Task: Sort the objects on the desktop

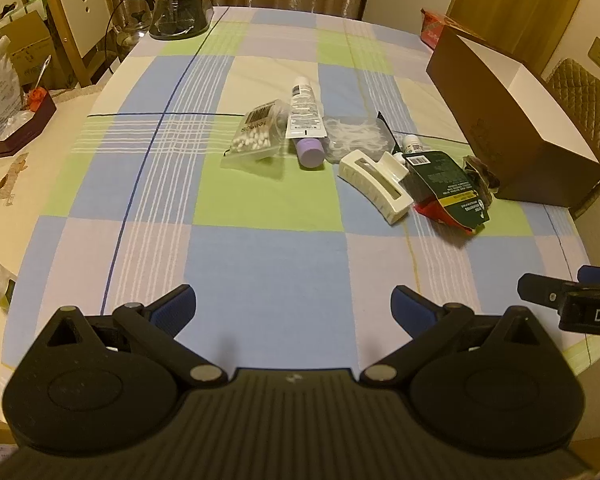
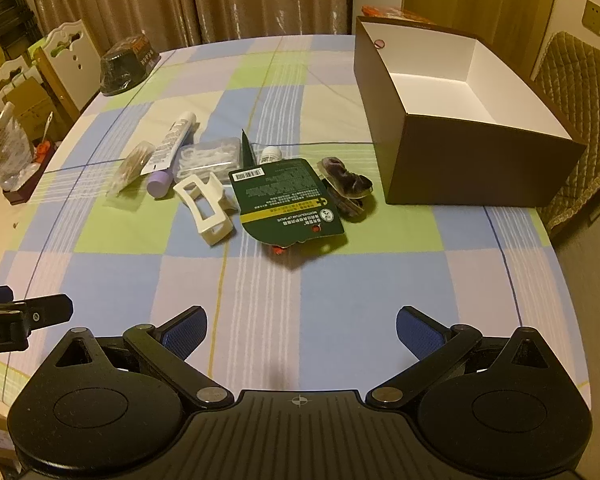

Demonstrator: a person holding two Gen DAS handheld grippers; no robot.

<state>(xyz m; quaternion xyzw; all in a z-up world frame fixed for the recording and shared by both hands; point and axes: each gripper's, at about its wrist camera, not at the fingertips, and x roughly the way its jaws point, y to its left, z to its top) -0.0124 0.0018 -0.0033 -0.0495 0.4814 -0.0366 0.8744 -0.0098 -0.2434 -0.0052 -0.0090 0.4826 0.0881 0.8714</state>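
Note:
A cluster of small items lies mid-table: a bag of cotton swabs (image 1: 256,136), a white tube with a purple cap (image 1: 306,120), a clear floss-pick box (image 1: 354,136), a cream hair claw (image 1: 376,184), a green product card (image 2: 286,200), a small white bottle (image 2: 270,154) and a dark scrunchie (image 2: 346,188). An open brown box (image 2: 460,96) with a white inside stands to their right. My left gripper (image 1: 294,304) and right gripper (image 2: 300,326) both hover open and hold nothing over the near part of the table, well short of the items.
A checked cloth (image 1: 260,248) covers the table. A wrapped dark bowl (image 1: 182,10) sits at the far left, chairs (image 1: 80,12) stand along the left side and a padded chair (image 2: 580,92) is behind the box. A tray of clutter (image 1: 16,120) rests at the left edge.

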